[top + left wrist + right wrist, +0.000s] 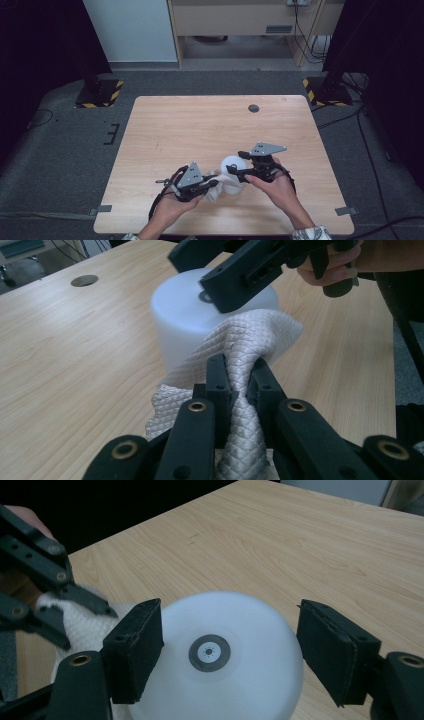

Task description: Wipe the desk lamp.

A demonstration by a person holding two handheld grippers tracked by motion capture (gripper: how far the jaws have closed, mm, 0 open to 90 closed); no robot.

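A white cylinder-shaped cup [231,166] stands upside down on the wooden table [200,125] near its front edge. My left gripper [214,184] is shut on a pale quilted cloth [245,340], and the cloth's free end lies against the cup's [185,315] side. My right gripper [232,627] is open above the cup [220,680], one pad on each side of its round base. The left pad [140,630] is close to the cup; the right pad [327,640] stands apart. The cloth [82,620] and left gripper's jaws show at the left of the right gripper view.
A round grey grommet [253,108] sits in the table's far side. Two stand bases with yellow-black tape [100,92] [325,90] rest on the floor beyond the table's far corners. Bare wood spreads across the far half.
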